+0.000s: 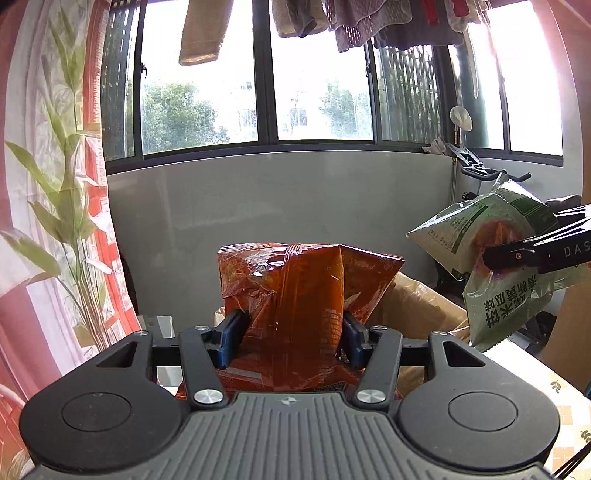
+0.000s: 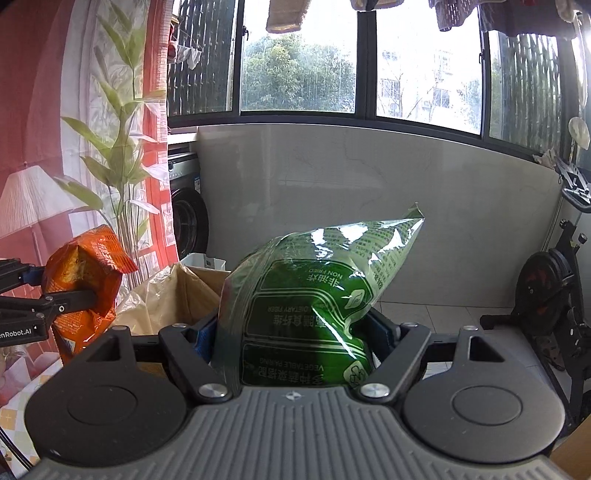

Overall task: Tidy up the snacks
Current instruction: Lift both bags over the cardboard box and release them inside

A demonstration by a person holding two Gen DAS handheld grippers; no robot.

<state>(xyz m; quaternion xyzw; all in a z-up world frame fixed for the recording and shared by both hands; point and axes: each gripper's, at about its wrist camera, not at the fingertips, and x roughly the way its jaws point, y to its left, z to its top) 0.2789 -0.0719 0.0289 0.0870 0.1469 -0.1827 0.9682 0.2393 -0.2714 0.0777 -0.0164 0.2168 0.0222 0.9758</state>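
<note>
The left hand-held gripper (image 1: pixel 291 334) is clamped on an orange snack bag (image 1: pixel 295 295), its blue pads pressing the crinkled, glossy foil in from both sides. The bag stands upright in the grip, its top folded into creased corners, and hangs in the air above the near part of the worktop (image 1: pixel 546 391), which wears a pale cloth with small leaf and square prints. In the right wrist view the same orange bag (image 2: pixel 83 284) shows at the left edge, pinched near its middle.

To its right, the right hand-held gripper (image 2: pixel 295 332) is clamped on a green snack bag (image 2: pixel 306 306). This bag is shiny, printed with white lettering and a leaf mark, puffed with air, and tilted so that one sealed corner points up and to the right. It too is held off the worktop, level with the orange bag and well apart from it. From the left wrist view, the green bag (image 1: pixel 509 258) shows a paler side with a reddish patch.

Beyond and between the two bags stands a cardboard box (image 2: pixel 195 291), open at the top and lined with crumpled tan paper or plastic; what lies inside cannot be made out. A white bin (image 2: pixel 205 261) sits just behind it.

A curtain (image 1: pixel 55 184) printed with green leaves hangs on the left, a washing machine (image 2: pixel 188 206) stands by the grey wall, laundry (image 1: pixel 369 22) hangs above the windows, and an exercise bike (image 2: pixel 550 280) stands at the right.
</note>
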